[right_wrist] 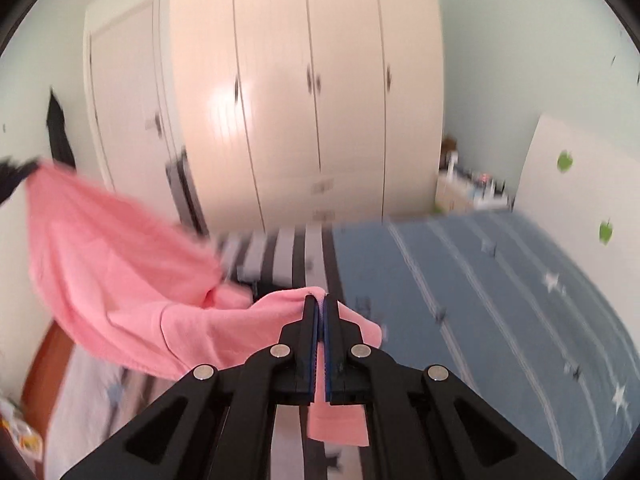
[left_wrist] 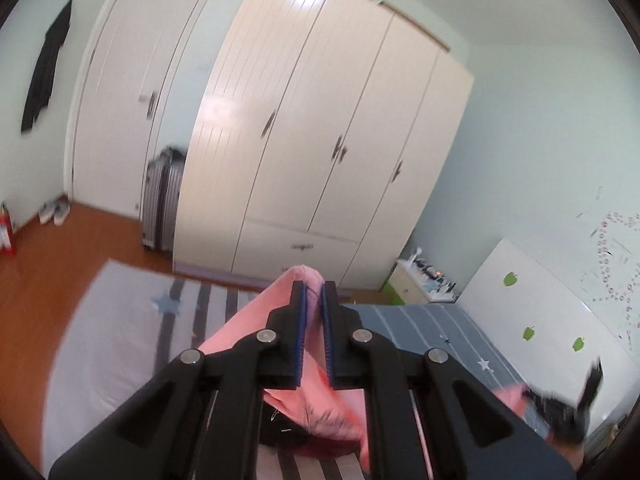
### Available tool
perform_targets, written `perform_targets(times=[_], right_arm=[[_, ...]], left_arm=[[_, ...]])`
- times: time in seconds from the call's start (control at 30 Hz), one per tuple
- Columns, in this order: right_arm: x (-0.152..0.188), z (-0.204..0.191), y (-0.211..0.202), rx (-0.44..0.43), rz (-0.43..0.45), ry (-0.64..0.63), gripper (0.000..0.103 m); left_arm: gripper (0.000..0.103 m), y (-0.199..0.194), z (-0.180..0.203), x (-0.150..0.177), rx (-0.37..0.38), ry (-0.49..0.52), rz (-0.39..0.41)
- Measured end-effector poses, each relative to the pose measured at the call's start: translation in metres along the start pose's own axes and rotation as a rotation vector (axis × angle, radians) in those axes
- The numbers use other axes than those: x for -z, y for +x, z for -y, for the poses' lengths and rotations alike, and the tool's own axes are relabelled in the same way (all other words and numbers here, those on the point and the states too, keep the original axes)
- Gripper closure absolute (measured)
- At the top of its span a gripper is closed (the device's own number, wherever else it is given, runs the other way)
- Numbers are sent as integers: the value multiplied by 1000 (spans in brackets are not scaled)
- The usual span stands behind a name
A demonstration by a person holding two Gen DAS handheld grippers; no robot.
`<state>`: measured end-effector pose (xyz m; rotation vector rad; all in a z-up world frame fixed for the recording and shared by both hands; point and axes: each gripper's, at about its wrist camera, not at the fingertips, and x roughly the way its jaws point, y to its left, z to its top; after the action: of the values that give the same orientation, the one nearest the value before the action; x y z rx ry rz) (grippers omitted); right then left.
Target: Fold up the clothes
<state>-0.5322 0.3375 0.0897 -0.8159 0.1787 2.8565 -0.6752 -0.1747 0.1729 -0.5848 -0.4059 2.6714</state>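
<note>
A pink garment (left_wrist: 240,328) hangs in the air between both grippers, above the bed (left_wrist: 424,328). My left gripper (left_wrist: 314,285) is shut on one bunched edge of it, and cloth trails down under the fingers. My right gripper (right_wrist: 320,300) is shut on another edge of the pink garment (right_wrist: 120,260), which stretches away to the left, up to the blurred left gripper (right_wrist: 14,174) at the frame's edge. In the left wrist view the right gripper (left_wrist: 576,412) appears blurred at the lower right with pink cloth beside it. The garment's lower part is hidden.
The bed (right_wrist: 480,300) has a blue striped cover with stars and a grey striped part (left_wrist: 120,340). Behind it stand a cream wardrobe (left_wrist: 320,140), a suitcase (left_wrist: 162,204) and a nightstand (left_wrist: 424,284). A white headboard (left_wrist: 540,300) with green stickers lines the right wall. A dark garment (left_wrist: 46,68) hangs left.
</note>
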Motion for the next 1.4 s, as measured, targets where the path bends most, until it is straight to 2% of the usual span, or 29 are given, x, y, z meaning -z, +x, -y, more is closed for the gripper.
perform_targets(times=[0.07, 0.1, 0.17, 0.23, 0.33, 0.43, 0.5, 0.57, 0.67, 0.73, 0.77, 0.87, 0.93, 0.97, 1.0, 1.1, 1.23, 1.33, 1.4], right_arm=[[-33, 9, -12, 15, 22, -17, 101], [-38, 13, -14, 21, 17, -33, 101], [-38, 25, -21, 36, -7, -72, 101], [-16, 35, -24, 42, -66, -121, 101], [55, 50, -14, 75, -200, -223, 101], [164, 64, 22, 128, -389, -346, 101], [244, 74, 50, 154, -531, -376, 101], [320, 83, 72, 168, -655, -380, 101], [399, 88, 81, 215, -749, -388, 101], [444, 90, 80, 250, -792, -381, 100], [457, 92, 76, 267, -798, -365, 93], [472, 96, 46, 324, -758, -292, 74], [474, 97, 23, 323, -729, -240, 61], [474, 96, 8, 319, -710, -221, 58], [476, 93, -7, 309, -698, -199, 58], [486, 78, -40, 242, -707, -107, 57], [509, 59, -58, 118, -753, -7, 57], [532, 41, -62, 49, -770, 36, 57], [543, 35, -60, 28, -767, 91, 57]], left_arm=[[97, -45, 15, 9, 12, 18, -15], [97, -65, 20, 25, 16, 25, -37], [97, -103, 29, 74, 25, 21, -106], [97, -136, 30, 150, 25, -5, -200], [97, -169, 25, 278, -9, -130, -369], [97, -179, 22, 419, -83, -241, -538], [97, -179, 20, 506, -133, -302, -638], [97, -173, 18, 572, -183, -327, -719], [97, -166, 10, 630, -229, -365, -780], [97, -168, 6, 646, -245, -386, -786], [97, -171, 3, 647, -245, -398, -784], [97, -182, -5, 644, -253, -408, -768], [92, -194, -11, 638, -257, -412, -758], [86, -199, -14, 635, -259, -416, -753], [80, -204, -19, 632, -270, -419, -745], [73, -216, -37, 624, -353, -451, -693], [70, -203, -88, 623, -437, -499, -620], [69, -182, -115, 620, -446, -506, -584], [69, -166, -126, 618, -423, -506, -564]])
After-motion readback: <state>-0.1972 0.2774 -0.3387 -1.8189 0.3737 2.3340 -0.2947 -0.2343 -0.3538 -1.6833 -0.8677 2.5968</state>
